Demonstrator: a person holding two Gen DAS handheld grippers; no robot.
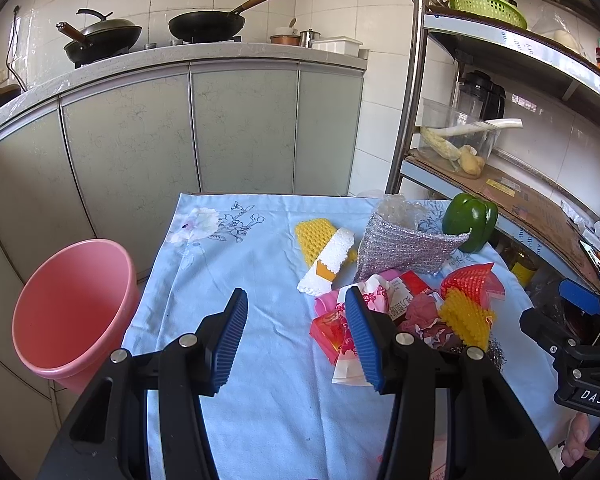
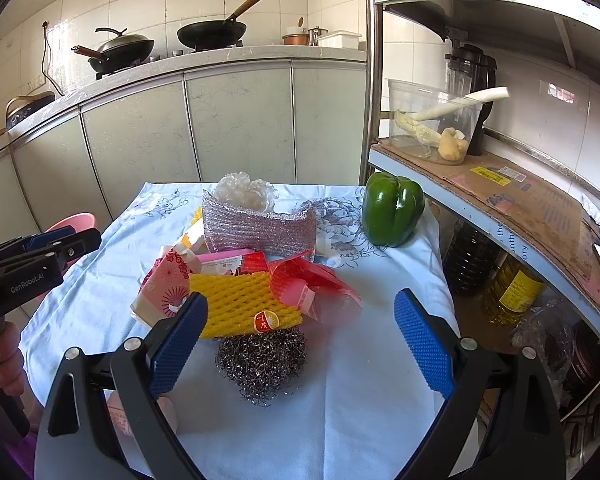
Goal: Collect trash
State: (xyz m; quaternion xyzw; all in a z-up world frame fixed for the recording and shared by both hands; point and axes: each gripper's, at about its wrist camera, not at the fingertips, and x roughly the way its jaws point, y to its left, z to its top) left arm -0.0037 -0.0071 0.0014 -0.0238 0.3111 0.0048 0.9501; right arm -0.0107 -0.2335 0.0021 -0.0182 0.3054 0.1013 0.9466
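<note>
A pile of trash lies on the light blue tablecloth [image 1: 260, 380]: red and pink wrappers [image 1: 336, 332], yellow foam net [image 2: 236, 304], a white foam sleeve [image 1: 332, 260], silver bubble wrap [image 2: 260, 228] and a steel wool ball [image 2: 262, 360]. A pink bin [image 1: 72, 308] stands on the floor left of the table. My left gripper [image 1: 296, 316] is open and empty over the cloth, its right finger against the wrappers. My right gripper [image 2: 300, 328] is open and empty, its jaws either side of the steel wool ball and the yellow net.
A green bell pepper [image 2: 392, 208] sits at the table's far right corner. A metal shelf rack [image 2: 500, 184] with cardboard, a clear container and oil bottles [image 2: 508, 292] stands right of the table. Grey cabinets [image 1: 220, 128] with woks on the counter stand behind.
</note>
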